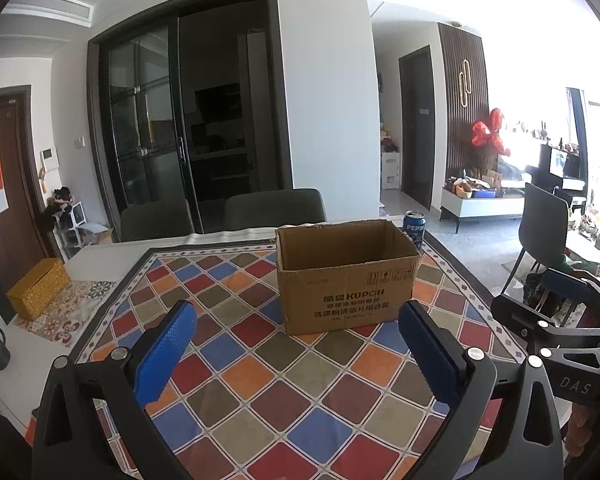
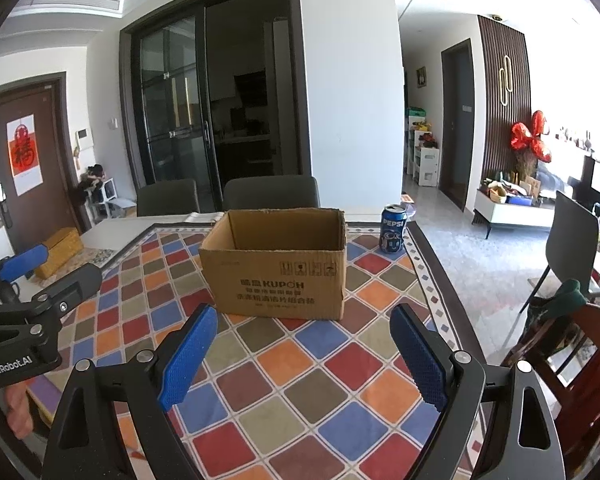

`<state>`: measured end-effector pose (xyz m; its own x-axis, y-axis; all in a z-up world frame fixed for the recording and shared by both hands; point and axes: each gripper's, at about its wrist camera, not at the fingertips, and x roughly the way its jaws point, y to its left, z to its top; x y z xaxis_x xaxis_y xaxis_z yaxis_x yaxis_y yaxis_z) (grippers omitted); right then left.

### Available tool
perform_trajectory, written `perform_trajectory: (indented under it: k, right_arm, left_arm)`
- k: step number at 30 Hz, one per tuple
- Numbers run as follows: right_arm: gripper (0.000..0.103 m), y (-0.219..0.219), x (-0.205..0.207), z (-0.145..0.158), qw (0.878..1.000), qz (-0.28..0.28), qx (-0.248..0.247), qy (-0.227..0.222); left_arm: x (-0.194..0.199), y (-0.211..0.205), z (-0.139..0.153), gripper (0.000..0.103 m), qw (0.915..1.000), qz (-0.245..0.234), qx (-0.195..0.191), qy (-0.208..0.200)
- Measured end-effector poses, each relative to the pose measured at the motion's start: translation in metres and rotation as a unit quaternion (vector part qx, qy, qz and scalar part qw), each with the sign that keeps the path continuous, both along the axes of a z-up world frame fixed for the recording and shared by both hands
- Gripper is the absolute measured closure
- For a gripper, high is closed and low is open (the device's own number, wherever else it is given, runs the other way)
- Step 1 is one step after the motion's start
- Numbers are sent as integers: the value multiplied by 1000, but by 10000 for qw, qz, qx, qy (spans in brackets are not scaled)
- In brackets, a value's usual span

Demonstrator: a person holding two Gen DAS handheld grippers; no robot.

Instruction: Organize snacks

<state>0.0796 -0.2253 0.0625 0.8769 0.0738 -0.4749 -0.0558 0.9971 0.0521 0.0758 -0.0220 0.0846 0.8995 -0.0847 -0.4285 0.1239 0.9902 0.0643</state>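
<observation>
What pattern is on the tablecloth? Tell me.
The tablecloth is a diamond check of red, blue, orange, olive and brown, clearest in the right wrist view.

Two wrist fisheyes, side by side, angled slightly down across the table [image 1: 260, 364] — both near and sharing the cardboard box [image 2: 276, 264] and Pepsi can [image 2: 393, 229].

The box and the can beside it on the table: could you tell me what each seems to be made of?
Box: corrugated cardboard, matte brown, with rough torn top edges and printed black text. Can: probably aluminium, glossy blue printed wrap, silvery rim on top.
</observation>
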Motion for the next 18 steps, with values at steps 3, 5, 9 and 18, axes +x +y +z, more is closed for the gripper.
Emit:
perform_trajectory:
  k: [3, 5, 9, 18]
  right_arm:
    - [14, 0, 0, 0, 10000, 0, 15, -2]
    - [14, 0, -1, 1, 10000, -3, 6, -16]
    - [14, 1, -3, 4, 10000, -15, -18, -32]
    - [14, 1, -6, 5, 10000, -42, -36, -50]
  left_arm:
    - [-1, 0, -1, 0, 10000, 11, 11, -2]
    - [-1, 1, -1, 0, 10000, 29, 21, -5]
    - [-1, 1, -1, 0, 10000, 20, -9, 14]
    - [1, 3, -2, 0, 10000, 42, -17, 9]
